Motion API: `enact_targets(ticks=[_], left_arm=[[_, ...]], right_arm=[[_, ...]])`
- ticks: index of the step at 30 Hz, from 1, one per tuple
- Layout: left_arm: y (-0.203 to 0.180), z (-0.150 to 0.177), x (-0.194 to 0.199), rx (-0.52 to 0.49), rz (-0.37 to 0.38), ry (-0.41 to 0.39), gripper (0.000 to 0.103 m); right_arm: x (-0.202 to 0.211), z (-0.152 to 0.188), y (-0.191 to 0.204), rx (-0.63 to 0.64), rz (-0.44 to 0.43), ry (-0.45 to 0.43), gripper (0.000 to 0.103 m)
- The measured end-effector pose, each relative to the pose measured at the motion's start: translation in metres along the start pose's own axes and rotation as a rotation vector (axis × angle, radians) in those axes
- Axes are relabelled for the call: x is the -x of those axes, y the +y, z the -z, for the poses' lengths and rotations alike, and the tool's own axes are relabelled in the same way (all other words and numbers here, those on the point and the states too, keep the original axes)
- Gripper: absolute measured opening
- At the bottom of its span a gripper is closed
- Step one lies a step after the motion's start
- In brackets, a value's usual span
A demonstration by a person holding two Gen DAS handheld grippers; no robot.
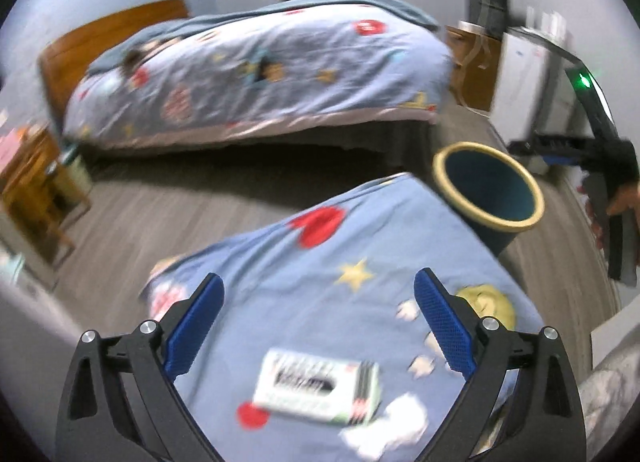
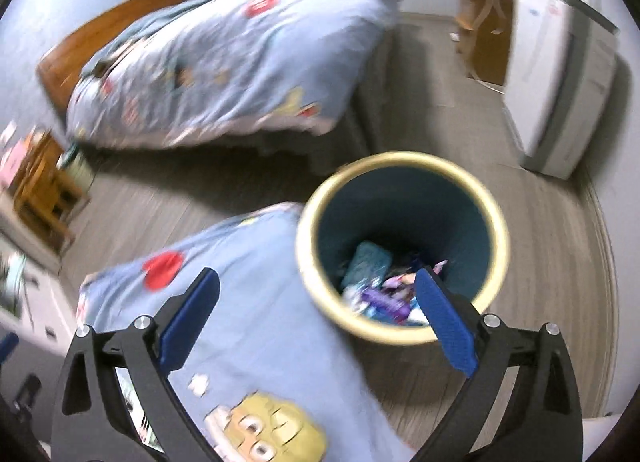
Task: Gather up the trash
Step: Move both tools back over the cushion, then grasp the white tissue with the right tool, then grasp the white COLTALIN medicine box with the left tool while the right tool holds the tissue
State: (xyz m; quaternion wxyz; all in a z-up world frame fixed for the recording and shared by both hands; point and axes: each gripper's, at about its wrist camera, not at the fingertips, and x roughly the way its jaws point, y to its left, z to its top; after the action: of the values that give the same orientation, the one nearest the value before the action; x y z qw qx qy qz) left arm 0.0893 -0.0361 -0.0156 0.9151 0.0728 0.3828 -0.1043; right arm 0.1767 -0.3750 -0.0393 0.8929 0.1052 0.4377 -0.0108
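Observation:
A white and green box (image 1: 316,388) lies on the blue patterned bedcover (image 1: 320,262) right below my left gripper (image 1: 319,310), which is open with nothing between its blue pads. A dark teal bin with a cream rim (image 1: 486,190) stands on the floor beside the bed corner. In the right wrist view the same bin (image 2: 404,170) holds several wrappers (image 2: 384,286) at its bottom. My right gripper (image 2: 316,306) is open above the bin's near rim and the bed edge, holding nothing. A hand with the right gripper's black handle (image 1: 612,190) shows at the right edge of the left wrist view.
A second bed with the same blue cover (image 1: 256,70) stands across the grey wood floor (image 1: 160,214). A wooden chair or stand (image 1: 36,182) is at the left. A white cabinet (image 2: 560,74) and a brown bedside unit (image 2: 484,38) stand at the right.

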Motion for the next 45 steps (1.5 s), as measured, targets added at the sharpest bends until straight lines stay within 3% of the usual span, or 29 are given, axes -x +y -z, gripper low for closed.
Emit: enact_targets(ticks=[6, 10, 17, 18, 23, 26, 28, 31, 32, 36, 39, 42, 45], left_arm=[[0.058, 0.033, 0.022, 0.113, -0.089, 0.006, 0.095], [0.08, 0.041, 0.024, 0.156, -0.131, 0.017, 0.095], [0.093, 0.039, 0.027, 0.234, -0.099, 0.015, 0.095], [0.092, 0.038, 0.027, 0.231, -0.094, 0.015, 0.095], [0.088, 0.036, 0.021, 0.231, -0.072, 0.025, 0.095], [0.09, 0.036, 0.02, 0.236, -0.063, 0.03, 0.095], [0.089, 0.036, 0.018, 0.235, -0.06, 0.034, 0.095], [0.087, 0.036, 0.016, 0.222, -0.061, 0.04, 0.095], [0.086, 0.036, 0.015, 0.216, -0.063, 0.042, 0.095], [0.079, 0.038, 0.01, 0.198, -0.078, 0.055, 0.095], [0.07, 0.04, 0.002, 0.196, -0.085, 0.074, 0.095], [0.063, 0.049, -0.011, 0.263, -0.09, 0.109, 0.095], [0.051, 0.062, -0.03, 0.345, -0.117, 0.155, 0.095]], right_arm=[[0.013, 0.049, 0.078, 0.162, -0.059, 0.052, 0.096], [0.013, 0.082, 0.101, 0.175, -0.072, 0.097, 0.096], [-0.009, 0.149, 0.139, 0.24, -0.092, 0.272, 0.095], [-0.01, 0.157, 0.143, 0.258, -0.094, 0.29, 0.092], [-0.03, 0.199, 0.162, 0.375, -0.103, 0.429, 0.053], [-0.04, 0.213, 0.167, 0.396, -0.145, 0.494, 0.041], [-0.043, 0.217, 0.171, 0.399, -0.168, 0.522, 0.036], [-0.048, 0.222, 0.175, 0.41, -0.19, 0.55, 0.017], [-0.048, 0.223, 0.176, 0.408, -0.202, 0.559, 0.006], [-0.041, 0.211, 0.179, 0.405, -0.236, 0.527, 0.005], [-0.028, 0.184, 0.171, 0.361, -0.247, 0.458, 0.005], [-0.014, 0.147, 0.151, 0.287, -0.236, 0.37, 0.005], [0.005, 0.117, 0.14, 0.309, -0.188, 0.257, 0.005]])
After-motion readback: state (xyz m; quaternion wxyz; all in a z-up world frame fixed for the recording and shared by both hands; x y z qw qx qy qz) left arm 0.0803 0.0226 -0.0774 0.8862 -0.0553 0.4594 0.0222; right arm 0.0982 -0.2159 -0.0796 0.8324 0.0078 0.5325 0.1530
